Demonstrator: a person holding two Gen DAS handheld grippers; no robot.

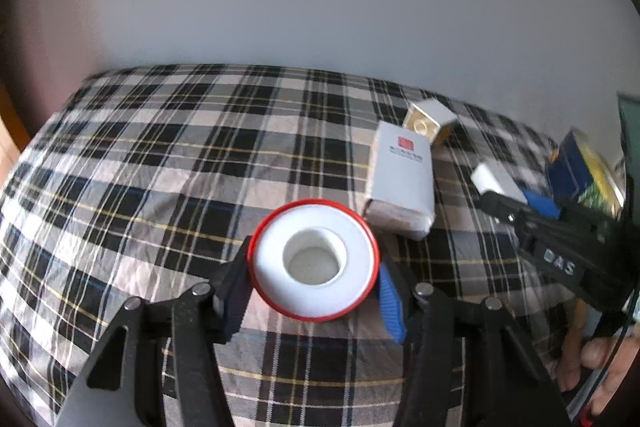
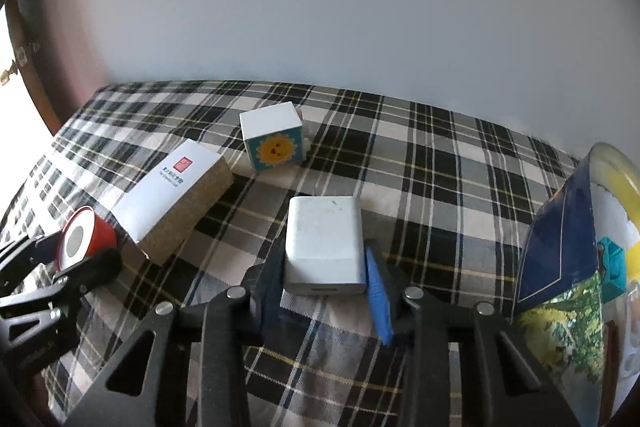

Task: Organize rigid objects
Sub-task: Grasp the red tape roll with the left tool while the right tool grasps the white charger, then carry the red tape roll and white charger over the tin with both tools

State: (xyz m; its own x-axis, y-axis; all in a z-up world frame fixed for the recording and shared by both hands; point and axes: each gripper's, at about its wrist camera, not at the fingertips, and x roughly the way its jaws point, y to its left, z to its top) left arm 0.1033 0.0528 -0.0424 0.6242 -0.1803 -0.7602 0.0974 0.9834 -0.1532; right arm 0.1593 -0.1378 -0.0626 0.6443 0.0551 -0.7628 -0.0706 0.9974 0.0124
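My left gripper [image 1: 314, 267] is shut on a red-rimmed white tape roll [image 1: 314, 259], held above the plaid cloth [image 1: 160, 167]. The roll also shows in the right wrist view [image 2: 82, 241], far left. My right gripper [image 2: 324, 267] is shut on a white rectangular block [image 2: 324, 243] just above the cloth. It also shows in the left wrist view [image 1: 496, 181]. A flat white box with a red stamp [image 2: 176, 191] lies between the two grippers, also in the left wrist view [image 1: 402, 183]. A cube box with a sun face [image 2: 274, 143] stands behind it, and shows in the left wrist view [image 1: 428, 123].
A dark blue box with a green leafy print [image 2: 560, 251] stands at the right edge, with a clear container holding yellow and teal items [image 2: 616, 227] behind it. A plain wall [image 2: 320, 7] rises right behind the cloth's far edge.
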